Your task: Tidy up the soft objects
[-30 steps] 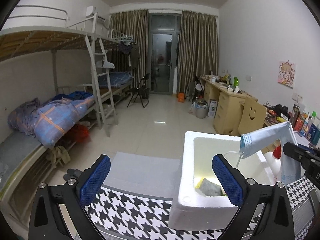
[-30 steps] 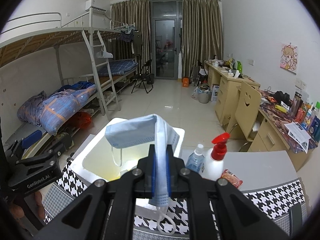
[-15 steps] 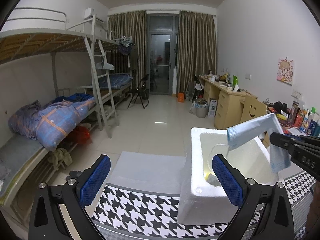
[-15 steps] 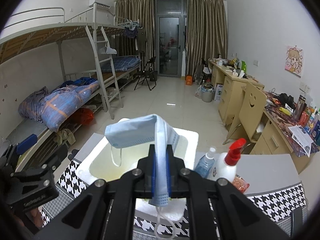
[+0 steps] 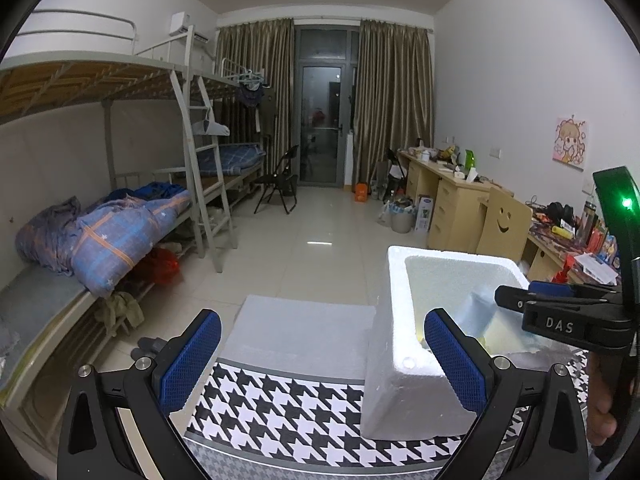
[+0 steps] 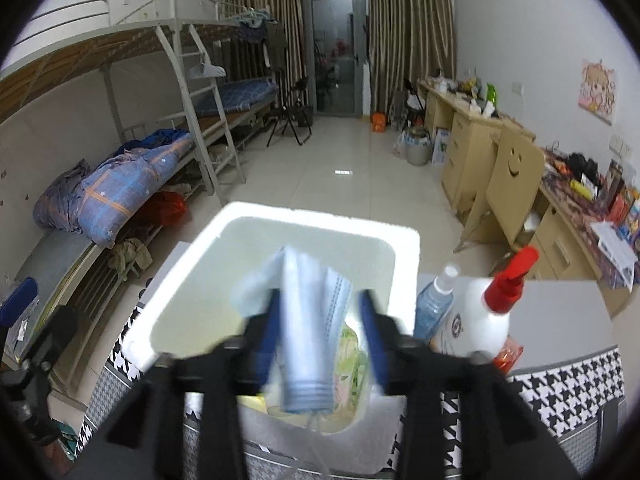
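right tool [image 6: 320, 332]: jaws just opened, pads off the mask | face mask [image 6: 308, 336]: hangs lengthwise between them, directly over the foam box [image 6: 320, 220], soft things below | left tool [image 5: 320, 360]: wide, empty, beside box on table [image 5: 288, 408]

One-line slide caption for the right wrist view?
Right gripper, jaws just opened, releases blue face mask over white foam box.

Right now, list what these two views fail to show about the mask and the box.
- Face mask, right wrist view: motion blur; contact with the gripper's pads unclear.
- Foam box contents: left wrist view blocked by the left gripper; right wrist view blocked by the mask.
- Right gripper: blurred.
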A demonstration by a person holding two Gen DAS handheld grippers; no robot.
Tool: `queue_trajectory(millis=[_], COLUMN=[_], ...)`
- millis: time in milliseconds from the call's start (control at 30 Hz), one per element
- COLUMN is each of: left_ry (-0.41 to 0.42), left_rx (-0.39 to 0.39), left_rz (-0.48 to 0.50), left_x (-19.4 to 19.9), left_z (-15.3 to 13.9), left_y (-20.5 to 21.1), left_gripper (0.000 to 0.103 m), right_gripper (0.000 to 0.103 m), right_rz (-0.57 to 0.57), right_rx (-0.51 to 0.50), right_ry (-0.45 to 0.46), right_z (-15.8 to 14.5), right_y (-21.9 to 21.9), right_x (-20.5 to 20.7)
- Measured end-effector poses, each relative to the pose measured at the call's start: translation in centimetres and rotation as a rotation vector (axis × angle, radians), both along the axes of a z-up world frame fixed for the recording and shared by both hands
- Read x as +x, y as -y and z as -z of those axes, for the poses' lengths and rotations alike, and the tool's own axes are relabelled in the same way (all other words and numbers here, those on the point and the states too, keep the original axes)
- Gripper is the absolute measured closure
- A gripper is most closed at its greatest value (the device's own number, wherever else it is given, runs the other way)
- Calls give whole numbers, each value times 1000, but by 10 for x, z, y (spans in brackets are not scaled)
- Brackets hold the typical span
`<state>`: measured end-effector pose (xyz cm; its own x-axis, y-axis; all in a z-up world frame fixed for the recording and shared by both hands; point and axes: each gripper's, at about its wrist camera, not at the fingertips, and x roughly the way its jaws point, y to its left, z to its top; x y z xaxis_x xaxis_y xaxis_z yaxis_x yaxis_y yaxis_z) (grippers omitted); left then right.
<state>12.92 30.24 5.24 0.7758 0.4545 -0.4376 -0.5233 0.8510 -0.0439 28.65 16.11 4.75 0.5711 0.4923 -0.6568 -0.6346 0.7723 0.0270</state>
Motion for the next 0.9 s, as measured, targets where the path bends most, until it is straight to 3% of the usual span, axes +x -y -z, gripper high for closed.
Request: queue_trajectory(millis=[133, 367, 900], left_ry=[-5, 2, 66], left_rx=[0, 12, 52], left_rz=[6, 21, 73], left_x=[-1, -9, -40], left_z=[1, -2, -21], left_y=[-1, 11, 55], left_gripper=[1, 1, 1], right_gripper=[45, 26, 14], right_rz=[0, -14, 3], right_rx=[-1, 55, 136], right_ry=[-12, 44, 138], right_z=[0, -20, -43], right_y=[4, 24, 72], right_x=[-3, -25, -67])
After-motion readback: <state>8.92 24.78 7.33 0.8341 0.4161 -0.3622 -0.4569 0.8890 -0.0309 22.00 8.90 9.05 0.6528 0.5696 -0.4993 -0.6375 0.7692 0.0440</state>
